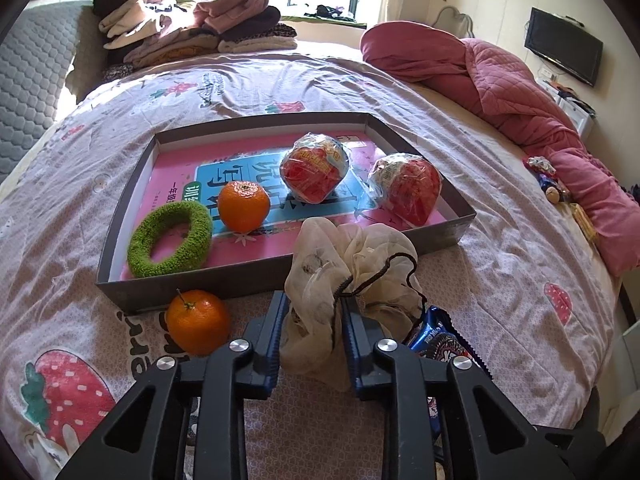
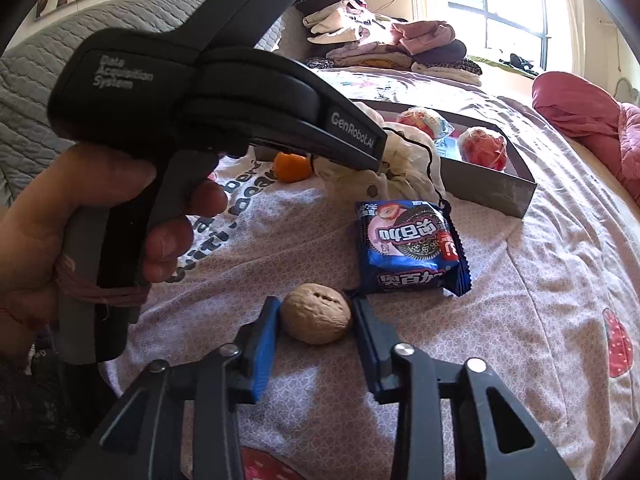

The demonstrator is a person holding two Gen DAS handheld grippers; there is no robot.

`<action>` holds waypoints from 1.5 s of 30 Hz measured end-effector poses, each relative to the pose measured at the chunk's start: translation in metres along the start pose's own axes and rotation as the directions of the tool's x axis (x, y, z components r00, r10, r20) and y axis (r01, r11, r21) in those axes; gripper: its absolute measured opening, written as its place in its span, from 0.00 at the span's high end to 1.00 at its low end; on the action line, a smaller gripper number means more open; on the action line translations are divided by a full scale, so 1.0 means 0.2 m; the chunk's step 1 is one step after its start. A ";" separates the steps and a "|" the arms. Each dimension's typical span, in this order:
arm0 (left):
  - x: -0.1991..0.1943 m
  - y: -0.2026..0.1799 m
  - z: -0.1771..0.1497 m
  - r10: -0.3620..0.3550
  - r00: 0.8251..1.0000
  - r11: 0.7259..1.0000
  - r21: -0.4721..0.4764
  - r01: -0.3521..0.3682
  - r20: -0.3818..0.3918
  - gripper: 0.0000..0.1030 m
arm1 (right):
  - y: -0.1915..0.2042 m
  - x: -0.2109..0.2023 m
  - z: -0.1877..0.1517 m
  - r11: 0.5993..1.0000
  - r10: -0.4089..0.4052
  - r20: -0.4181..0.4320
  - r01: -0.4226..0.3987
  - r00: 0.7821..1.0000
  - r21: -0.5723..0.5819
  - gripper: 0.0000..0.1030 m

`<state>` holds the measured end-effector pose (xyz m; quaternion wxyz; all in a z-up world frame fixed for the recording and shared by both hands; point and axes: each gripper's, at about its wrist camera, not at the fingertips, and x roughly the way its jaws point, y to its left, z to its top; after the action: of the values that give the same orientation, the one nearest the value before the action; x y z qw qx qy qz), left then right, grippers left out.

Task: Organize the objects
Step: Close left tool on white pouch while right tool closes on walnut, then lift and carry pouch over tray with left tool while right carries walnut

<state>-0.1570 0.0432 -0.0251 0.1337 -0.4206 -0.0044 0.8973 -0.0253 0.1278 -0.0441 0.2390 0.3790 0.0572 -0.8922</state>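
Here we have our left gripper (image 1: 310, 312) with its fingers pinched on a cream gauze drawstring pouch (image 1: 352, 272), crumpled and stained, with a dark cord looping off it, raised just in front of the grey tray's (image 1: 460, 228) near wall on the bed (image 1: 500, 280). Only our left view looks into the tray, showing a green scrunchie (image 1: 170, 240), a mandarin (image 1: 244, 206) and two red wrapped snacks (image 1: 314, 168) on a pink book, with a second mandarin (image 1: 198, 322) outside. Only our right view shows our right gripper (image 2: 316, 320), fingers spread around a walnut (image 2: 316, 319) on the bedsheet, left finger touching it, beside a blue Oreo packet (image 2: 412, 248).
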 end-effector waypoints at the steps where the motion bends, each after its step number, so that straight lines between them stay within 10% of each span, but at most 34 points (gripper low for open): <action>1: 0.00 0.00 0.00 -0.005 1.000 1.000 -0.004 0.005 -0.003 0.81 | 0.00 0.00 0.00 1.000 0.002 0.000 -0.002 1.000 0.001 0.65; 45: -0.29 0.12 -0.13 -0.023 0.994 0.996 -0.087 0.032 0.103 0.90 | -0.08 -0.15 0.00 0.996 0.058 0.079 -0.064 0.995 0.068 0.65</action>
<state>-0.1082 0.0034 -0.0014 0.1271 -0.3795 -0.0567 0.9147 -0.0144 0.1532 -0.0233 0.2547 0.3543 0.0050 -0.8998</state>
